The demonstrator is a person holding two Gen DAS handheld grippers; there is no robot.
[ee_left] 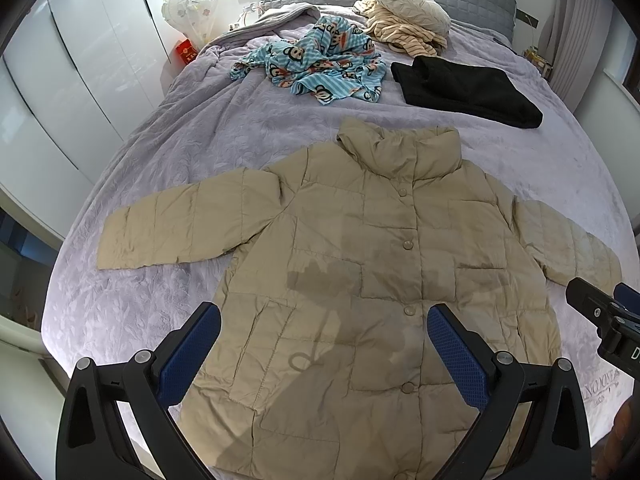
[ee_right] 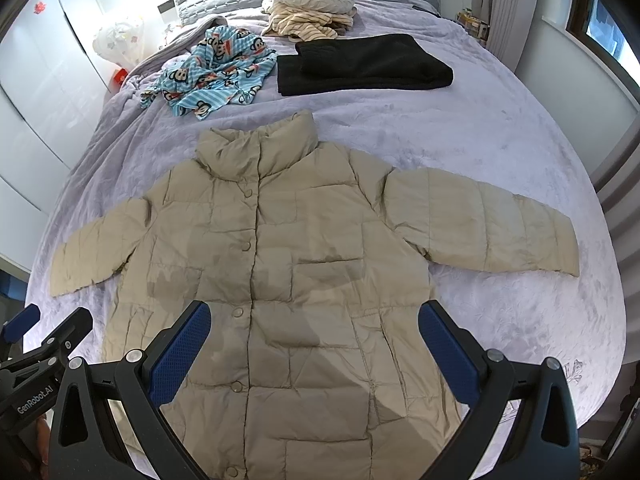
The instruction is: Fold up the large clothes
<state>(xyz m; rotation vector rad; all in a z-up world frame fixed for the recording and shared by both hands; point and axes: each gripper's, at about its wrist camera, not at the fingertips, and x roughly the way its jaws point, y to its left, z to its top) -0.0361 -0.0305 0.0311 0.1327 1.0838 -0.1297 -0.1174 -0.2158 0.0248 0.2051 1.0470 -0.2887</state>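
Nearest, at the bottom of each wrist view, both sets of tongs stand wide apart with nothing between them: the left tongs [ee_left: 324, 354] and the right tongs [ee_right: 314, 350] both hang over the lower front of the beige puffer jacket [ee_left: 384, 272], apart from the cloth as far as I can tell.

The jacket lies face up and buttoned in the middle of the frame on the lilac bed [ee_left: 168, 152], collar away from us, both sleeves spread sideways.

To my eye folding has not begun. A sensible first move would be to take one sleeve [ee_left: 172, 228] near its cuff and lay it flat across the chest, pinching only the top layer and pressing air out of the padding so it stays put.

Further up the frame sit a folded black garment [ee_left: 464, 88], a blue cartoon-print cloth [ee_left: 320, 64] and a striped heap by the round cushion [ee_left: 412, 4].

The jacket's hem is cut off by the bottom edge and the tongs' frames. In the left view the other sleeve's cuff is partly hidden behind the right tongs' body.
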